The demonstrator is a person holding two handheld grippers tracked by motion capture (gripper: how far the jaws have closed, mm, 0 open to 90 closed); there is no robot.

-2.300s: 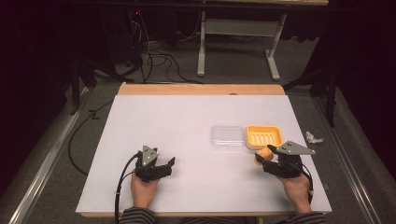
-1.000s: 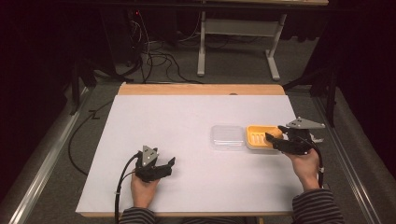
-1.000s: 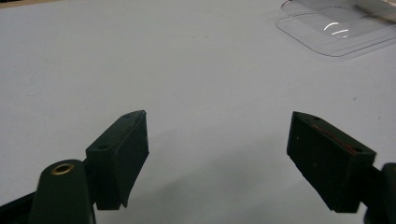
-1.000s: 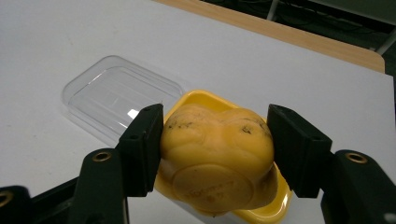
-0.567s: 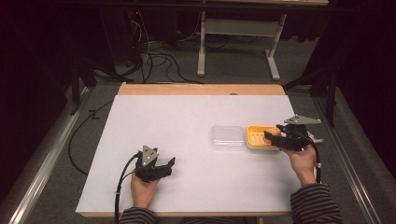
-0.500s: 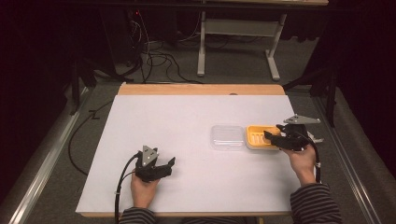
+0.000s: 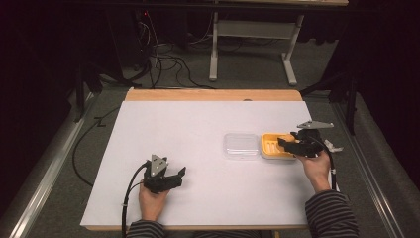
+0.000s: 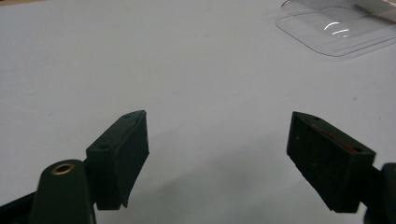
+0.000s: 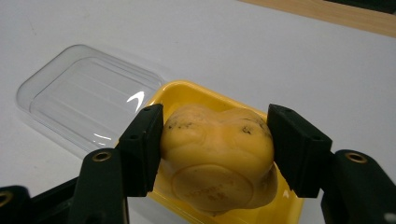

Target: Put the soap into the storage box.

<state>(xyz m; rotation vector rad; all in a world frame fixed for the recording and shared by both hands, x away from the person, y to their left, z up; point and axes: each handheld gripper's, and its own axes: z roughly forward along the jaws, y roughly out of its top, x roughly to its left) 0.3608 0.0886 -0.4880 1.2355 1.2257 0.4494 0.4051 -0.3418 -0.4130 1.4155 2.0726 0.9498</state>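
A lumpy yellow soap-like piece (image 9: 217, 154) with dark specks is clamped between the jaws of my right gripper (image 9: 215, 119), just above a yellow tray (image 9: 187, 91). In the high view the right gripper (image 7: 285, 144) reaches from the right over the yellow tray (image 7: 267, 148). A clear plastic lid (image 7: 241, 145) lies flat against the tray's left side, and in the right gripper view the lid (image 9: 88, 102) is beyond the left jaw. My left gripper (image 7: 178, 173) rests open on the white table near the front, and the left gripper view (image 8: 217, 121) has nothing between the jaws.
The white table surface (image 7: 198, 129) ends in a wooden strip (image 7: 213, 94) at the far edge. A small pale object (image 7: 336, 147) lies by the right table edge. The clear lid (image 8: 336, 28) is far ahead of the left gripper. Cables and a desk frame stand on the floor beyond.
The right gripper went from the tray's front edge round to its right side with the yellow piece, and in the last half second it barely shifted. The left gripper has stayed still.
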